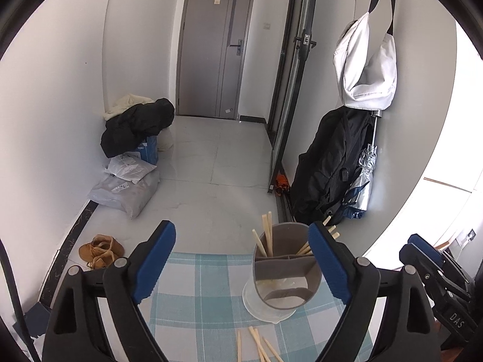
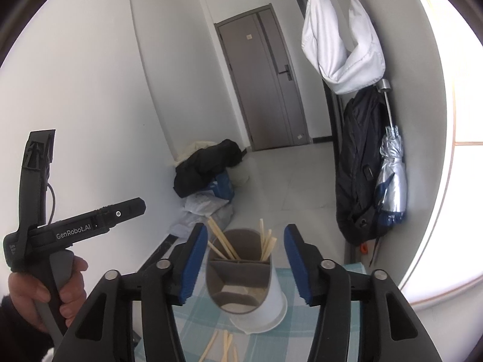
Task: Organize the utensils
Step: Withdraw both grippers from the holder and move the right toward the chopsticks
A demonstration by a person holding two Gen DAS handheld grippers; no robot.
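A grey-and-white utensil holder point(image 1: 282, 274) with inner dividers stands on a blue checked tablecloth point(image 1: 196, 301); several wooden chopsticks point(image 1: 267, 238) stand in its back compartments. More loose chopsticks point(image 1: 259, 344) lie on the cloth in front of it. My left gripper point(image 1: 241, 262) is open and empty, its right finger beside the holder. In the right wrist view the holder point(image 2: 244, 283) sits between the fingers of my right gripper point(image 2: 246, 261), which is open and empty above it. Loose chopsticks point(image 2: 223, 347) lie below.
The table's far edge drops to a tiled floor. Bags and a black coat point(image 1: 135, 123) are piled at the left wall, brown shoes point(image 1: 101, 250) near the table. A backpack point(image 1: 329, 163) and umbrella hang at right. The other hand-held gripper point(image 2: 75, 229) shows at left.
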